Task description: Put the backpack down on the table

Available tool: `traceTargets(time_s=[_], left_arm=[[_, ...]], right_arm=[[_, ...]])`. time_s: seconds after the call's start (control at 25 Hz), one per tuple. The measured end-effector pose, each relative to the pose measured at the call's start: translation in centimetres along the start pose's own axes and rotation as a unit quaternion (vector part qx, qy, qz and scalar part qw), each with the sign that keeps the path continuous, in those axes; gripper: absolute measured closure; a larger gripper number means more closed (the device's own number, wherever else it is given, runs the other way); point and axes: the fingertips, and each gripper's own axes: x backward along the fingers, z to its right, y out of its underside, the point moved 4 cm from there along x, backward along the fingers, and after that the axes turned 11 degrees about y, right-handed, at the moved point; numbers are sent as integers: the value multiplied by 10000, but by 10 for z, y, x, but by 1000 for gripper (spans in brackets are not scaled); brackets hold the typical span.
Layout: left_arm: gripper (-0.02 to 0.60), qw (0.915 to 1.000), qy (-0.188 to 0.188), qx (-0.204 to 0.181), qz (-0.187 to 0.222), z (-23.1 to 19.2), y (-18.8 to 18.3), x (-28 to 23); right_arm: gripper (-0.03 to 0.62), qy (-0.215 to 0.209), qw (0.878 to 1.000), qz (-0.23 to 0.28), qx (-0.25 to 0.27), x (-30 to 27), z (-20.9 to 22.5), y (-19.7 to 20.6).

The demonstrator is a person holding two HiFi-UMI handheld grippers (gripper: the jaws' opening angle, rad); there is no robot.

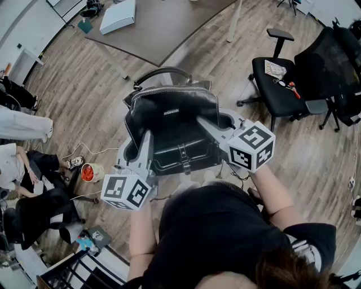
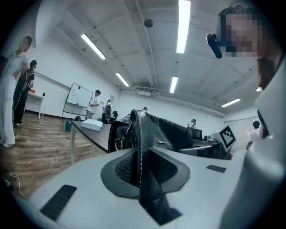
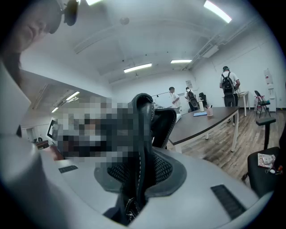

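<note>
Above the plank floor (image 1: 84,96), short of the table (image 1: 169,28), the backpack (image 1: 172,121) is held in the air between the two grippers; it is not yet set down. The table is judged to lie ahead of the load, its flat brown-grey top carried on pale legs, with a white box (image 1: 118,16) near its far edge. A black office chair (image 1: 282,90) stands well apart at the right.

The backpack is black, smooth and faintly glossy, apparently leather, soft-sided and sagging open at the mouth. A curved carry handle (image 1: 163,71) and a metal zip (image 1: 169,90) are noted on the table side, and a strap with a buckle (image 1: 183,151) on the front.

The left gripper (image 1: 148,138) is closed on a stitched leather edge at the bag's left side, the edge being pinched between its dark, dimpled pads (image 2: 123,167). The right gripper (image 1: 206,124) is clamped likewise on the right side.

For the step in hand, both grips should be kept level and carried forward together, so that the limp body is not twisted. The base should be brought over bare tabletop, clear of the box, and lowered flat before either clamp is eased.
</note>
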Motion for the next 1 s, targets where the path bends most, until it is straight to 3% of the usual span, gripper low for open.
traceTargets(time_s=[0.48, 1.0], left_arm=[[501, 9999, -23, 105, -38, -22, 4, 9], [502, 9999, 96, -65, 41, -87, -12, 37]], right_arm=[[493, -35, 9998, -159, -121, -20, -12, 5], [493, 55, 9995, -249, -190, -76, -56, -5]])
